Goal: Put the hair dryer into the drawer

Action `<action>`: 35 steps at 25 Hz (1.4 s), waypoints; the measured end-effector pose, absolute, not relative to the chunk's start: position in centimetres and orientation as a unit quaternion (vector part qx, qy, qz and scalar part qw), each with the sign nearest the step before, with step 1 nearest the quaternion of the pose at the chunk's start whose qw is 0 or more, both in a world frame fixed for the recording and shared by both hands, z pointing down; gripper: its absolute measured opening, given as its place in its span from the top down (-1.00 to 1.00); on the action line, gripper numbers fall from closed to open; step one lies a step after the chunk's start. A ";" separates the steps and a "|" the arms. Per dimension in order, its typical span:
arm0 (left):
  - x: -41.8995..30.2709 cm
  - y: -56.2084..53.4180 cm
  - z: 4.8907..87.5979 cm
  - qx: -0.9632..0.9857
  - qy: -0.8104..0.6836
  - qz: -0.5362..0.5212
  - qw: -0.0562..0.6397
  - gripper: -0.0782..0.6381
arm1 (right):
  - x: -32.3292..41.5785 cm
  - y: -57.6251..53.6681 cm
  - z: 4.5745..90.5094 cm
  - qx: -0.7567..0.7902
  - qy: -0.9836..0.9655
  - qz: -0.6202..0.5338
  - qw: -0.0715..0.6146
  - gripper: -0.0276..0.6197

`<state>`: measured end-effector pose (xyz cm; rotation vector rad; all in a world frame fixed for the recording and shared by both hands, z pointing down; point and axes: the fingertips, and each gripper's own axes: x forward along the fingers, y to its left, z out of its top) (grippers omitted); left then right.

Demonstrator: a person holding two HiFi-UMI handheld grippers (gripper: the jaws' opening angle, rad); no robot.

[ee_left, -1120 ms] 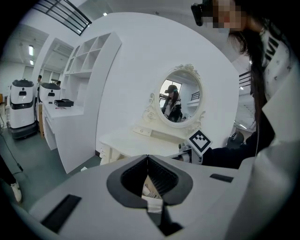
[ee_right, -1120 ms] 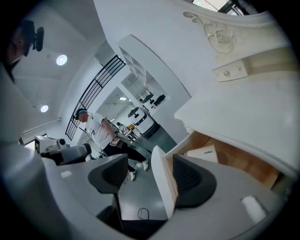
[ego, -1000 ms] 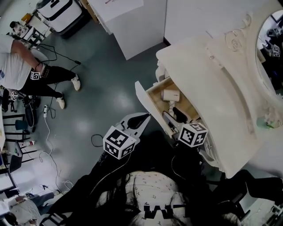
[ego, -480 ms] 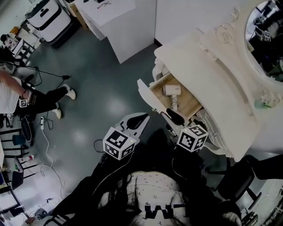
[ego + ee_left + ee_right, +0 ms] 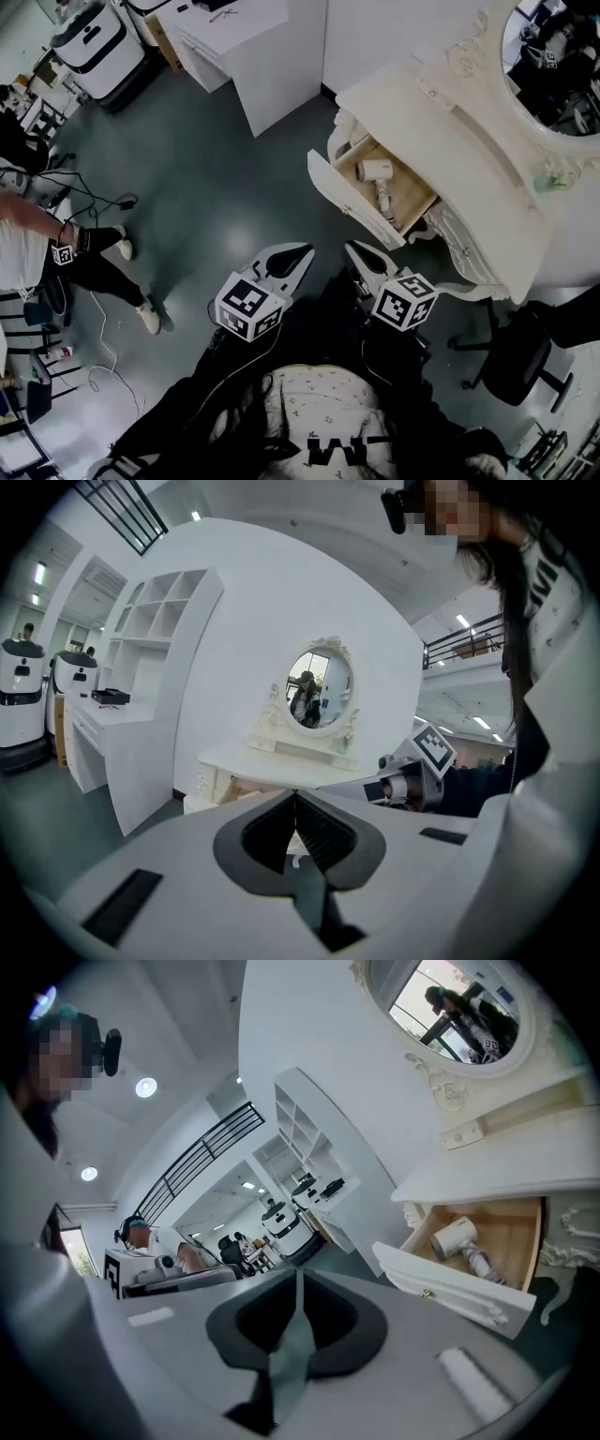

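The white hair dryer (image 5: 377, 172) lies inside the open wooden drawer (image 5: 352, 202) of the cream dressing table (image 5: 450, 141). In the right gripper view the hair dryer (image 5: 457, 1238) rests on the floor of the drawer (image 5: 450, 1283), handle toward the right. My right gripper (image 5: 354, 248) hangs over the floor, a little short of the drawer front. Its jaws are closing, its tips meet, and nothing is between them (image 5: 297, 1274). My left gripper (image 5: 305, 251) is level with it on the left, shut and empty (image 5: 295, 797).
An oval mirror (image 5: 553, 56) tops the dressing table. A white cabinet (image 5: 253, 47) stands behind. A person (image 5: 37, 253) and cables are on the floor at far left, and wheeled white machines (image 5: 89, 37) stand at the top left. A black chair (image 5: 516, 361) stands at lower right.
Both grippers have pulled back from the drawer toward me. The right gripper has come out of the drawer and closed empty. The hair dryer stays in the drawer.
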<state>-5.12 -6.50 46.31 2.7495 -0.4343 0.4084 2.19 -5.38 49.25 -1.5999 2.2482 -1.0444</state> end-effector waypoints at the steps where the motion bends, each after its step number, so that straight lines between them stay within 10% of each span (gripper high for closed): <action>1: -5.7 -6.0 46.3 0.965 -0.147 0.145 0.163 0.78 | 1.4 -4.7 49.1 -0.543 0.757 -0.351 0.096 0.81; 35: -1.4 11.9 44.6 0.978 -0.047 0.150 0.137 0.78 | 3.3 14.7 46.4 -0.613 0.723 -0.307 0.085 0.88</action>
